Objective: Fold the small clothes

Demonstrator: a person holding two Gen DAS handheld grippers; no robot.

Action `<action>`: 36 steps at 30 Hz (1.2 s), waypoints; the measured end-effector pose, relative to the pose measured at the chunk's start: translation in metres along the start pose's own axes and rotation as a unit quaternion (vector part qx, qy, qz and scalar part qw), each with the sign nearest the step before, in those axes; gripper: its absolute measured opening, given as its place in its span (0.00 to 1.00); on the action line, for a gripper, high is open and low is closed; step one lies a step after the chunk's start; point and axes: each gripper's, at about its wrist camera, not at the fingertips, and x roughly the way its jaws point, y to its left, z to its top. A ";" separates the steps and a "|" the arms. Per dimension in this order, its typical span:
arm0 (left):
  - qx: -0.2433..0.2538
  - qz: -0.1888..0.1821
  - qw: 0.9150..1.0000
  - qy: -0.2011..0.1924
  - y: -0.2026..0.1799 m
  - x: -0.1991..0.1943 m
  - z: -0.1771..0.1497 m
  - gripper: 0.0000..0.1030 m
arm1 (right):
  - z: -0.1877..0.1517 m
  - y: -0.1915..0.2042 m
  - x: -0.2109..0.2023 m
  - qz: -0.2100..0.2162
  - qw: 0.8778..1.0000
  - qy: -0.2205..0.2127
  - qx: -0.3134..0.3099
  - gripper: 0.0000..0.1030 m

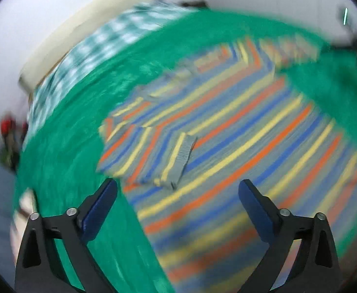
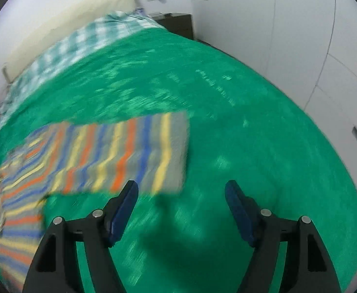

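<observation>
Green-covered bed [image 2: 227, 122], striped shirt [image 2: 120, 153] spread flat

Before you, a shirt [image 1: 227, 131] striped in orange, yellow, blue and grey lies on a bright green bedspread [image 2: 227, 134], beyond it teal-and-white checked bedding [image 2: 80, 39] and a cream headboard [image 2: 63, 19].

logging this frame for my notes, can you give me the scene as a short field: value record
surface: green bedspread over a bed
garment: striped shirt, laid flat on the bedspread, one sleeve folded in over the body
left gripper: open, empty, above the shirt
right gripper: open, empty, above the bedspread near the shirt's edge
background: checked bedding, cream headboard, white wardrobe
image quality: motion blur in both views
</observation>
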 end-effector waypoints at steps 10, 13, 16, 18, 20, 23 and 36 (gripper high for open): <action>-0.170 -0.105 0.979 0.050 0.054 0.088 0.003 0.01 | -0.122 0.068 -0.082 0.144 0.989 -0.022 -0.034 0.71; -0.284 -0.091 0.954 -0.001 0.119 0.057 -0.011 0.01 | -0.142 0.086 -0.089 0.160 0.985 -0.025 -0.056 0.71; -0.426 -0.046 0.904 -0.021 0.201 0.038 -0.053 0.01 | -0.144 0.098 -0.091 0.159 0.983 -0.034 -0.085 0.71; -0.489 -0.003 0.872 -0.002 0.242 0.041 -0.086 0.01 | -0.144 0.103 -0.092 0.160 0.981 -0.043 -0.103 0.71; -0.517 0.037 0.854 0.029 0.268 0.054 -0.112 0.01 | -0.146 0.106 -0.090 0.167 0.980 -0.043 -0.104 0.71; -0.526 0.077 0.844 0.071 0.279 0.075 -0.135 0.01 | -0.149 0.112 -0.079 0.171 0.979 -0.030 -0.105 0.71; -0.568 0.110 0.811 0.091 0.291 0.080 -0.177 0.00 | -0.161 0.125 -0.061 0.147 0.979 -0.014 -0.141 0.71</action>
